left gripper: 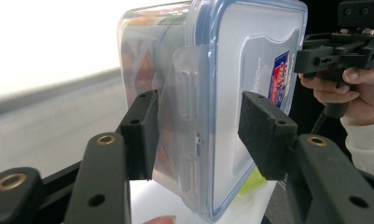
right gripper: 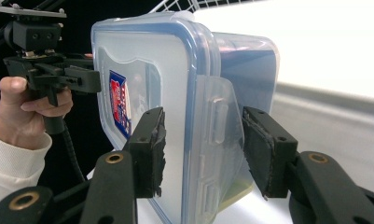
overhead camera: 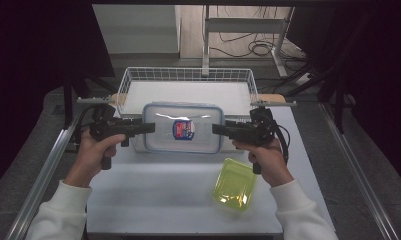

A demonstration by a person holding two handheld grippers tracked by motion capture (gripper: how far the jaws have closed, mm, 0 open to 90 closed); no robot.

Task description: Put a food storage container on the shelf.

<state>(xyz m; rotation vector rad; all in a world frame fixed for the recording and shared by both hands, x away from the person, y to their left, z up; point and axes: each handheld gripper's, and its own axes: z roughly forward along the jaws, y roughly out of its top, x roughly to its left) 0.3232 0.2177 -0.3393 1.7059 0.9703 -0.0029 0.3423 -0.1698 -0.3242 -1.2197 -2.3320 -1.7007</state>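
A clear plastic food box [overhead camera: 183, 127] with a blue-rimmed lid and a red and blue label hangs above the white table, just in front of the wire basket. My left gripper [overhead camera: 149, 127] clamps its left end, one jaw on the lid and one under the base, over the side latch [left gripper: 187, 88]. At the opposite end my right gripper [overhead camera: 215, 129] grips the same way, its jaws on either side of the latch [right gripper: 217, 116]. The left gripper view looks along its own jaws [left gripper: 196, 126] to the box [left gripper: 231, 70]. The right gripper view shows its jaws [right gripper: 201, 140] on the box [right gripper: 175, 79].
A white wire basket [overhead camera: 188, 75] stands at the back of the table [overhead camera: 153, 190], right behind the box. A small translucent yellow-green tub [overhead camera: 234, 184] lies near the right forearm. Metal rails run along both table sides.
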